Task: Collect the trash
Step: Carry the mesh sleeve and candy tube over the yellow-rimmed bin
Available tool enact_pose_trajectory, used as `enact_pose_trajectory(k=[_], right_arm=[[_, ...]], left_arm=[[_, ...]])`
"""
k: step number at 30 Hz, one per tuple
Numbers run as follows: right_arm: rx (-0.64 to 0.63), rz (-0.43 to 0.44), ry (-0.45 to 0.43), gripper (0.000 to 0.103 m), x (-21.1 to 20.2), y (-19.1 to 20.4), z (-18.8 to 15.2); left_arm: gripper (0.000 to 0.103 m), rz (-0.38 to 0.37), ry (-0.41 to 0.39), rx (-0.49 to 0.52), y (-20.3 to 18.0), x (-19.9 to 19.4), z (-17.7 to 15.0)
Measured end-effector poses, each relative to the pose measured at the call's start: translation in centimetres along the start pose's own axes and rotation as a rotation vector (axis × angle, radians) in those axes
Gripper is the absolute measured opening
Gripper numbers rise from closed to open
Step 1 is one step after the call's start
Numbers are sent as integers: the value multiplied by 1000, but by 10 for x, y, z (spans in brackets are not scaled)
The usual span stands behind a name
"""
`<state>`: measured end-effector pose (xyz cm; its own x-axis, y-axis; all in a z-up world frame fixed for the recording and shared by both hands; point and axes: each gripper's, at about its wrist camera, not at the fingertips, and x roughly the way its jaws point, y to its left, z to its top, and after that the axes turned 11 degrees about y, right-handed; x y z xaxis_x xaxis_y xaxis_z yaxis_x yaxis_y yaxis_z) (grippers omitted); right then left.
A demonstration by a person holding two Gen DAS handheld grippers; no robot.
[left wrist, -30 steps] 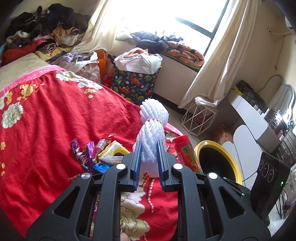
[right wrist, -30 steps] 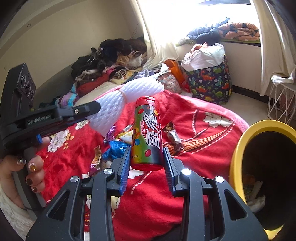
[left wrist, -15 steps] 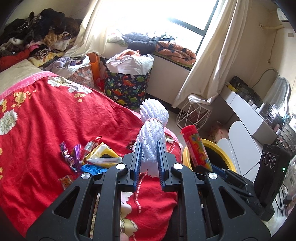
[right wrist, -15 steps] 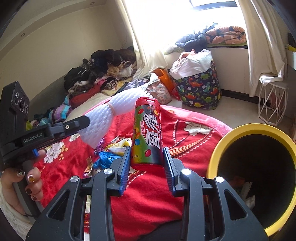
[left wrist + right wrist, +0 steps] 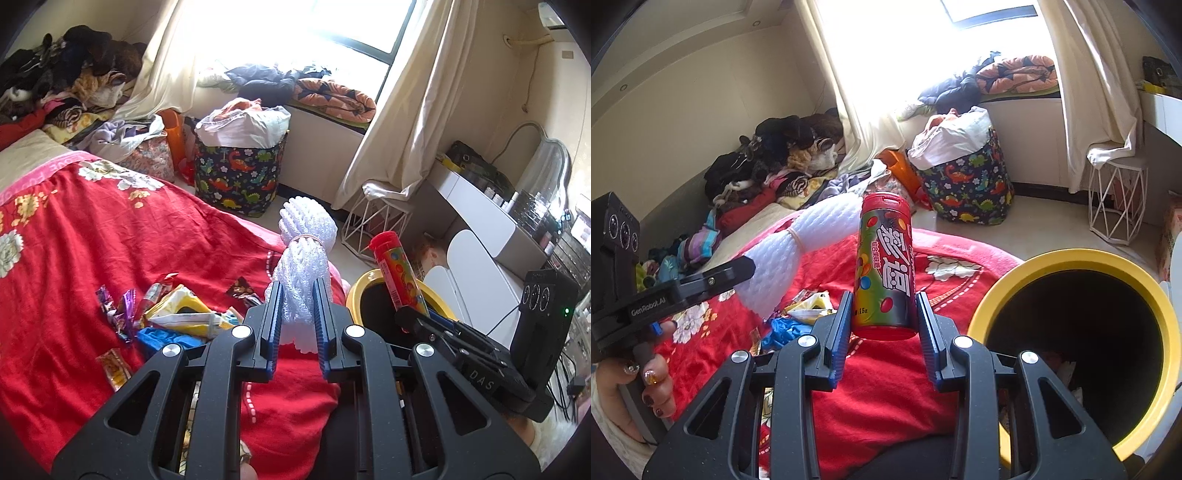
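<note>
Now left tool [image 5: 297,310] clamps foam netting [image 5: 304,277], right tool [image 5: 882,314] clamps candy tube [image 5: 884,266].

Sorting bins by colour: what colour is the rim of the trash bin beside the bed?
Yellow; the trash bin is black inside. Clearest in the right wrist view.

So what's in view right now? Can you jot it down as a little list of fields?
Place: bedroom, red blanket on the bed
Left gripper: shut on white foam netting
Right gripper: shut on a candy tube, upright
Bin: yellow rim, beside the bed, some trash inside
Left on blanket: wrappers
Background: dinosaur basket by the window
</note>
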<state>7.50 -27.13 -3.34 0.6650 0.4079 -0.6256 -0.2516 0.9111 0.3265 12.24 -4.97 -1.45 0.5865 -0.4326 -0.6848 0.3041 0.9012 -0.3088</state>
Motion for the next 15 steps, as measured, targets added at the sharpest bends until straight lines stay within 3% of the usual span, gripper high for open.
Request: enact_pose_trajectory(k=[15], right_arm=[[76, -42, -42, 32, -22, -30, -3]], left_arm=[[11, -27, 16, 63, -34, 9, -2]])
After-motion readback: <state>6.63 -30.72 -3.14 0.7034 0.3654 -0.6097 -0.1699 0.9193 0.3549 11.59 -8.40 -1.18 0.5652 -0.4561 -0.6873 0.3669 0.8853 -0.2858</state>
